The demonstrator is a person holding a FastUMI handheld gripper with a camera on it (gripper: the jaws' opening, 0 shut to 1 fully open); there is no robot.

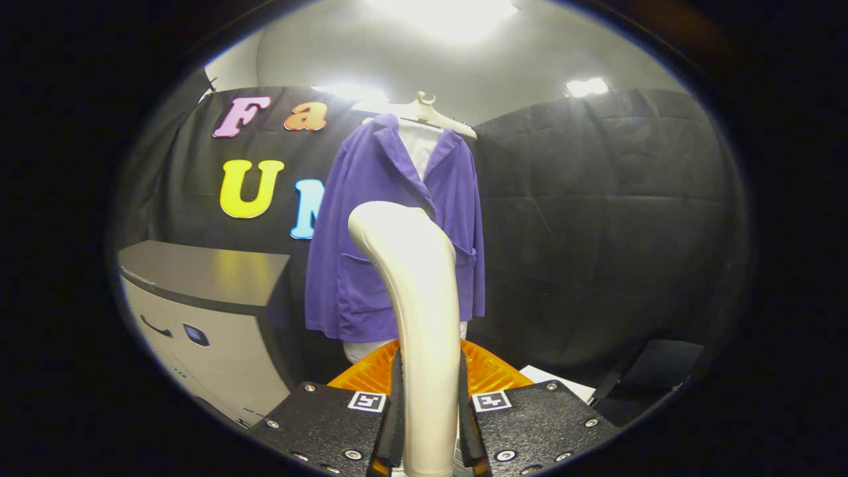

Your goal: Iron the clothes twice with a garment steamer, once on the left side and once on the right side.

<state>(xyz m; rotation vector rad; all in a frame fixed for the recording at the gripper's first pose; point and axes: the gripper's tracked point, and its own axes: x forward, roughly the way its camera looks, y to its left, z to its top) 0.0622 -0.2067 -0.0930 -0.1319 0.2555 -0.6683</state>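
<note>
My gripper (428, 424) is shut on the cream handle of the garment steamer (417, 291), which rises upright between the two fingers and bends at its top toward the clothes. Beyond it a purple jacket (371, 218) hangs over a white shirt (419, 147) on a white hanger (437, 112). The steamer's head stands in front of the jacket's lower middle and hides part of it. I cannot tell whether the head touches the cloth.
A grey cabinet (212, 311) with a dark top stands to the left of the jacket. An orange ribbed object (487, 371) lies just beyond the fingers, below the jacket's hem. Black cloth walls close off the back and right.
</note>
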